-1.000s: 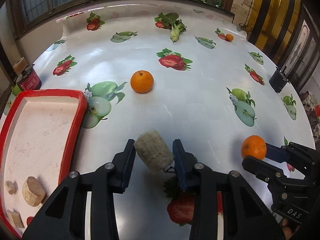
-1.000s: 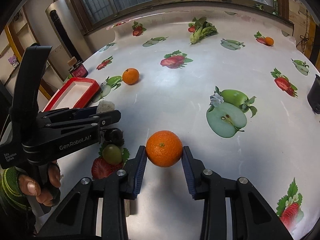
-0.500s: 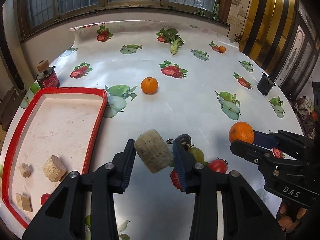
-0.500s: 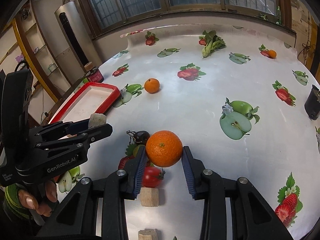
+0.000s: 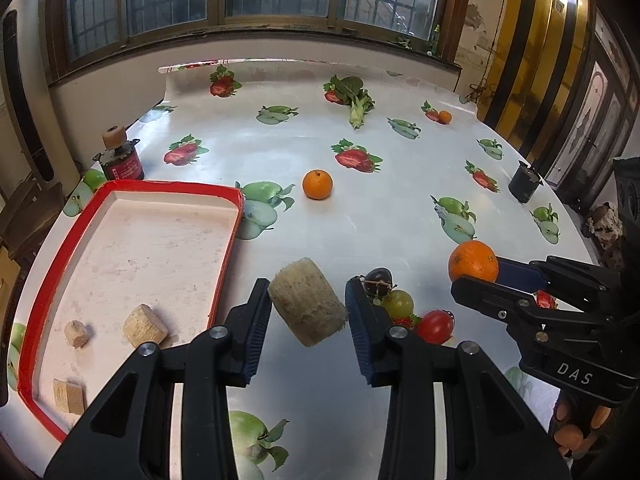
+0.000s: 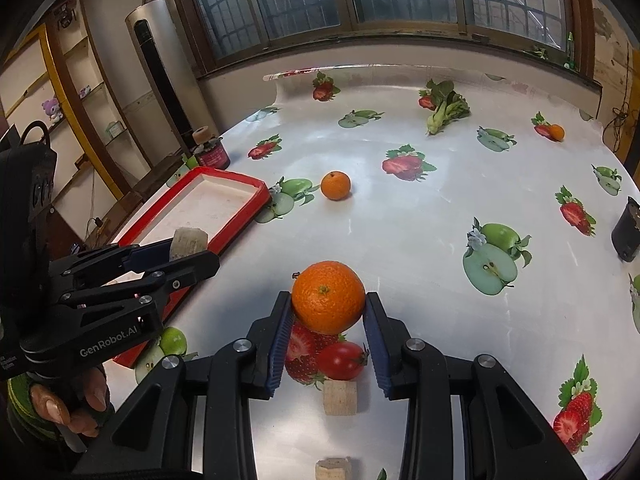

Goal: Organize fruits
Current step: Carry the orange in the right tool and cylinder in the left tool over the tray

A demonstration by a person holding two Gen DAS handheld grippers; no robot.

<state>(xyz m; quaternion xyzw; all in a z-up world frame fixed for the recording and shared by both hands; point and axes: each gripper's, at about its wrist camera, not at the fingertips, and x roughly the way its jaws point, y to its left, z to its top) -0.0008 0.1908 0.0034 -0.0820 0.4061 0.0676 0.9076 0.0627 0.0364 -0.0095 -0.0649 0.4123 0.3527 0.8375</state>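
My left gripper (image 5: pixel 308 308) is shut on a beige fibrous cylinder (image 5: pixel 306 302), held in the air just right of the red-rimmed tray (image 5: pixel 228 256). My right gripper (image 6: pixel 327 316) is shut on an orange (image 6: pixel 328 298), lifted above the table; the same orange (image 5: pixel 473 261) shows at the right of the left wrist view. A second orange (image 5: pixel 317 184) rests mid-table. Below the grippers lie a dark grape (image 5: pixel 378 278), a green grape (image 5: pixel 398 303) and a red tomato (image 5: pixel 435 326). The tray holds several beige wooden pieces (image 5: pixel 145 326).
A leafy green vegetable (image 5: pixel 357 100) and a small orange (image 5: pixel 445 117) lie at the far side. A red can (image 5: pixel 122 164) stands behind the tray, a black cup (image 5: pixel 523 186) at the right edge. Two wooden blocks (image 6: pixel 340 398) lie under the right gripper. A hand (image 6: pixel 60 404) grips the left handle.
Both grippers have risen and drawn back, each keeping its hold. More of the tray, the grapes, the tomato and the wooden blocks have come into view below.
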